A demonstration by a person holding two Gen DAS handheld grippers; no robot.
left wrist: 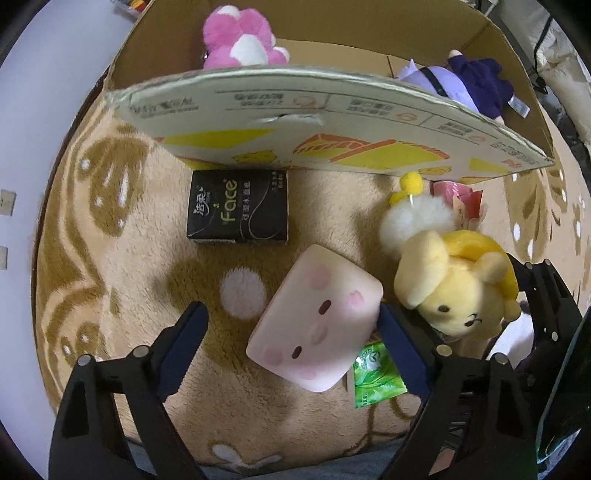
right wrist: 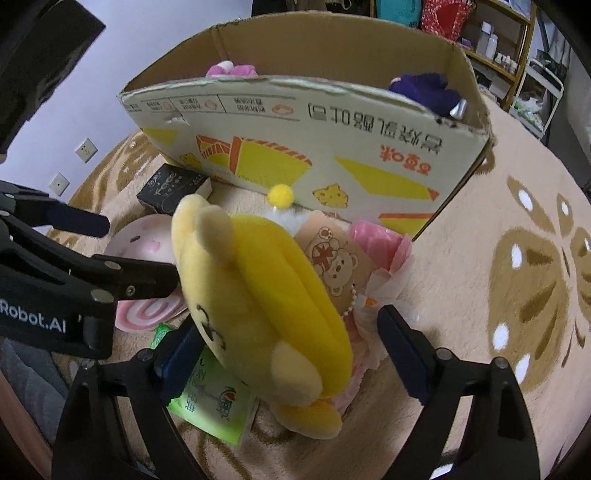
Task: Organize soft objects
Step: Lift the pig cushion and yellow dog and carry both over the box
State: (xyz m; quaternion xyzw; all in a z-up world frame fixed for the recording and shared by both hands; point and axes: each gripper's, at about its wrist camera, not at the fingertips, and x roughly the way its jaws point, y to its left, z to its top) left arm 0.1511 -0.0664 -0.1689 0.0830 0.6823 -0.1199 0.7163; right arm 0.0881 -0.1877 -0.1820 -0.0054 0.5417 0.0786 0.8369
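The left gripper (left wrist: 291, 347) is straddling a pink squishy block (left wrist: 314, 321), jaws wide and not yet clamped, while the right gripper (right wrist: 288, 354) is bracketing a yellow plush bear (right wrist: 258, 295), likewise unclosed. Closing and lifting into the cardboard box (left wrist: 332, 122) ahead likely comes next. A black tissue pack (left wrist: 238, 206) beyond is reading "Face".

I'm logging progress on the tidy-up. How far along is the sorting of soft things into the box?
Done: a pink plush and a purple doll lie in the cardboard box.

In hand: the left gripper straddles the pink squishy; the right gripper straddles the yellow plush. Neither is lifted.

Left: the black tissue pack and green packet on the carpet.
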